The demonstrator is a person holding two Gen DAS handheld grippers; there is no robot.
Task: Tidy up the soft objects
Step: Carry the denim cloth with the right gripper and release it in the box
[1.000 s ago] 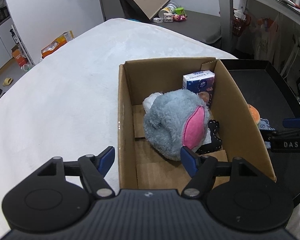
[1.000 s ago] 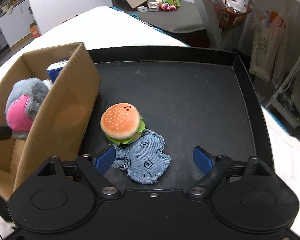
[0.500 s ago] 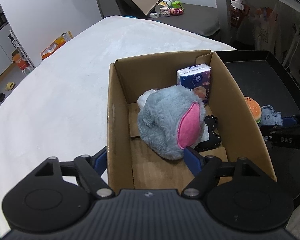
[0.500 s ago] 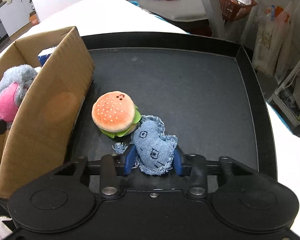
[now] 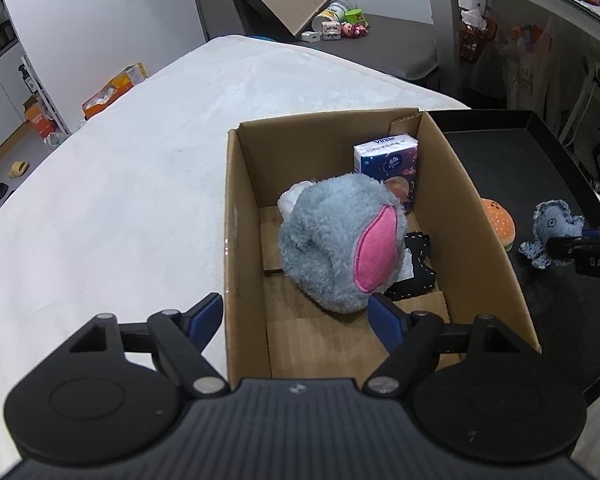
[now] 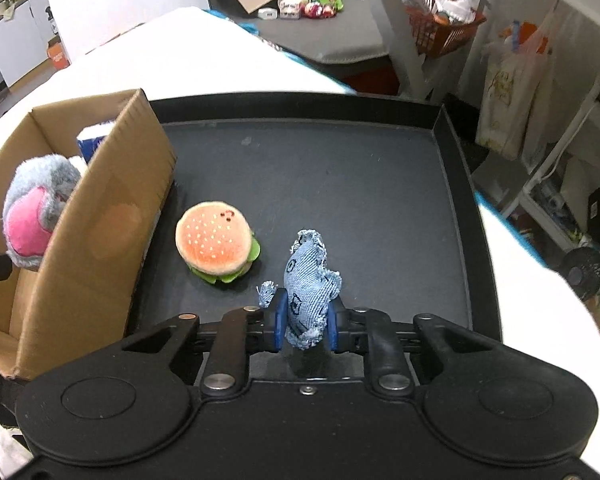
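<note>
Your right gripper [image 6: 305, 322] pinches the denim toy [image 6: 310, 280] tight above the tray's [image 6: 452, 152] near edge. Your left gripper [image 5: 296, 316] stands spread, straddling the box's [image 5: 236, 240] left wall.

Frayed denim toy [image 6: 310, 290], corrugated cardboard box [image 6: 100, 216]

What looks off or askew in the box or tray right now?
Little stands out. The tissue pack in the cardboard box is packaged, not plush. The denim toy, squeezed narrow in the right gripper, has frayed edges.
</note>
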